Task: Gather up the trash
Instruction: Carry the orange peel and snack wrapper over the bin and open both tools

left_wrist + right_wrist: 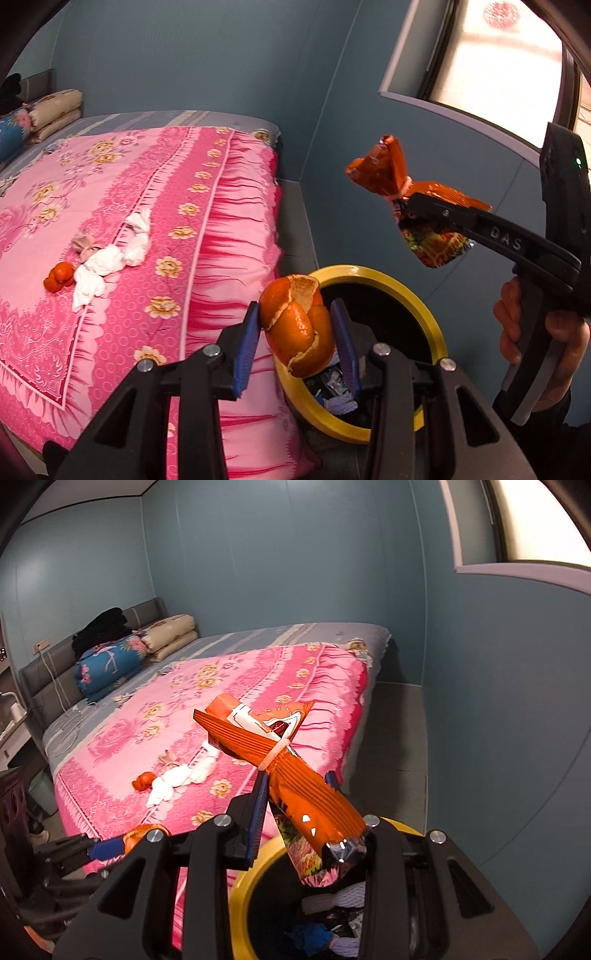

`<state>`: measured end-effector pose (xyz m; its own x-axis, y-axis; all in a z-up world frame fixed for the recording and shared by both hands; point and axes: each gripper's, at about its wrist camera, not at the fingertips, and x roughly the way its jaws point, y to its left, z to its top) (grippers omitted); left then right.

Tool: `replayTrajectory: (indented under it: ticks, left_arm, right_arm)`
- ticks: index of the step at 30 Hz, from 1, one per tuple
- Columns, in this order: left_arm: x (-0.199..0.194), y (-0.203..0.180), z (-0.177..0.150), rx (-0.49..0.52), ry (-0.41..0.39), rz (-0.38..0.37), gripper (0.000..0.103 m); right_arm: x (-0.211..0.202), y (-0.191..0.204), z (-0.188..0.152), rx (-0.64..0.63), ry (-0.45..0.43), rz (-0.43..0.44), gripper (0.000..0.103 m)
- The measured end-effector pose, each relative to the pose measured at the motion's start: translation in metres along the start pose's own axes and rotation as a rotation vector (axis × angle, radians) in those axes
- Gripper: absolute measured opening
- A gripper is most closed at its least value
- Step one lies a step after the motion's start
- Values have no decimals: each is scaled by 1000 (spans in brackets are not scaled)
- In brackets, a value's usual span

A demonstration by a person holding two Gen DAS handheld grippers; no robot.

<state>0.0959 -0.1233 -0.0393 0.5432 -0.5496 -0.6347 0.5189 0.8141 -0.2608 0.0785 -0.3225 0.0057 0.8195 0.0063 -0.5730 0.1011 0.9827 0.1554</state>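
Left gripper (295, 328): clamped on orange peel (297, 325), yellow bin (428, 321) just below and ahead.
Right gripper (297, 794): clamped on snack wrapper (284, 771), long axis pointing forward, bin mouth directly beneath.
Nearer: both over bin.

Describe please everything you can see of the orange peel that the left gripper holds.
The orange peel is a hollow, mostly whole rind, bright orange outside and paler inside where a flap curls open at the top. Cracks split it into segments. It sits upright between the blue pads of the left gripper, whose jaws clamp its sides, above the edge of the yellow-rimmed trash bin.
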Motion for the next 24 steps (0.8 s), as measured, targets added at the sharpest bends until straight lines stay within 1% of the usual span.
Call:
replayTrajectory:
  ticks: [9,14,17,24]
  left_arm:
    - [34,-24,-15,42,89,-38,37]
    - [52,-36,-23,59,139,-51,37]
    - [62,-45,-27,74,165,-73,37]
    - [76,-60,-33,104,194,-108,38]
  right_arm:
    - [17,-30,-12,53,65,-43,30]
    - [27,-43,-21,93,97,-47,30]
    - [31,-50,-26,106,113,-48,30]
    - [38,-66,-33,150,136,-49,31]
